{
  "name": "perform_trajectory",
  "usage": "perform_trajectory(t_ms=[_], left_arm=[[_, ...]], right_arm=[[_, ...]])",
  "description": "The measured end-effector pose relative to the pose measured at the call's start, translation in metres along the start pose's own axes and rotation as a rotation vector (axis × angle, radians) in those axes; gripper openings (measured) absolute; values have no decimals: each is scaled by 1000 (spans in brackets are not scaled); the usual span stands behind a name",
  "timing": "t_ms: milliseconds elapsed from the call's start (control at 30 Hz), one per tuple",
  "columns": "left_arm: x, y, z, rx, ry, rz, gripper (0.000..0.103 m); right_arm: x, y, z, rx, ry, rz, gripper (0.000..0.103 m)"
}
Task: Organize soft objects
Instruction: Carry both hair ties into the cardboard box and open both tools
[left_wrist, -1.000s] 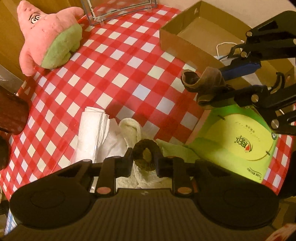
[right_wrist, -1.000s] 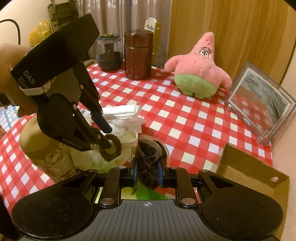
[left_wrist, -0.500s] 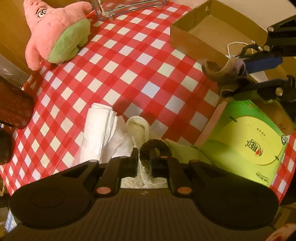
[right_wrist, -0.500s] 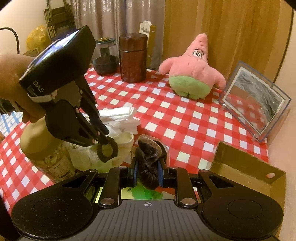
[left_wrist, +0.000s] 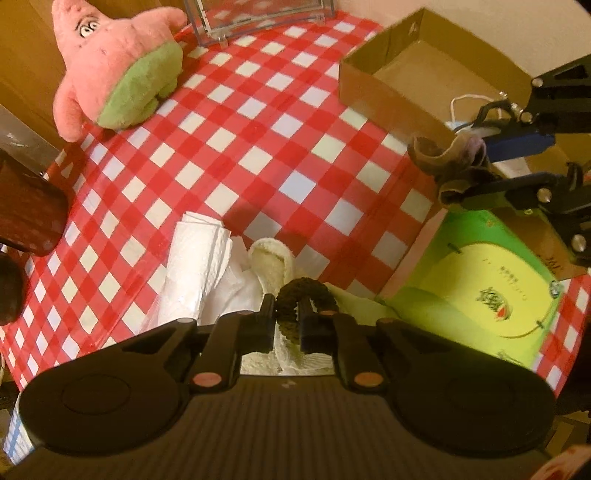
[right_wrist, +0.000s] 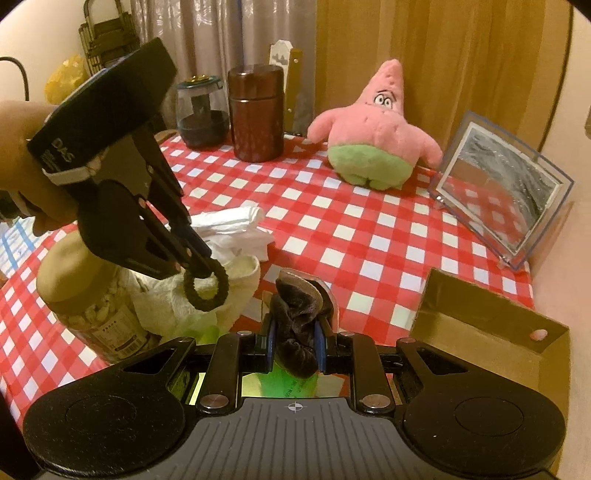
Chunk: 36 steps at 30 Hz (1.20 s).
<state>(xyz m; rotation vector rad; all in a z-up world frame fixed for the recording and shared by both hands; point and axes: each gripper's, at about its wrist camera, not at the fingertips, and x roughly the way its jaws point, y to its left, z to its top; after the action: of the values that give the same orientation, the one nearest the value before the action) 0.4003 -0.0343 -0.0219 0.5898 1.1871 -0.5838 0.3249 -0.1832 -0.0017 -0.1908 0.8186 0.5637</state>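
Left tongs now pinch the hair tie tighter; right tongs still clamp the sock

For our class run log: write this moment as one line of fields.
left tool: shut on hair tie | right tool: shut on dark sock | both lifted above checked table | cardboard box: nearby

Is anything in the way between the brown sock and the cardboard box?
Nothing visible is. The right gripper holds the brown sock in the air, and the open cardboard box sits just to its right with its near wall low.
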Motion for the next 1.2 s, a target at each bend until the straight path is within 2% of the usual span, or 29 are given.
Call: perform_trajectory(t_ms=[167,300,467,667,867,1067,1200], left_arm=[[-22,-4,3,-13,-41,11,10],[-48,-12,9,-47,-105,2,10],[-73,-34,23,-122,-203,-65,10],[-77,-79,41,-195,-283,-162,10],[-63,-119,59,-240,-290,-256,10],[-49,-157,74,-224,-274,-279,12],[-47,-167,76,-212,-279,-280,15]], right_arm=[[-20,-1,0,9,-17,-28,21],[-44,-9,-5,37,-36,-70,21],[-73,-29,-22,114,-41,-147,21],[-95,-58,-55,203,-12,-231,21],[-106,-81,-90,275,23,-266,21],[-109,-90,-108,304,31,-264,21],[-110,-91,-114,318,32,-257,21]])
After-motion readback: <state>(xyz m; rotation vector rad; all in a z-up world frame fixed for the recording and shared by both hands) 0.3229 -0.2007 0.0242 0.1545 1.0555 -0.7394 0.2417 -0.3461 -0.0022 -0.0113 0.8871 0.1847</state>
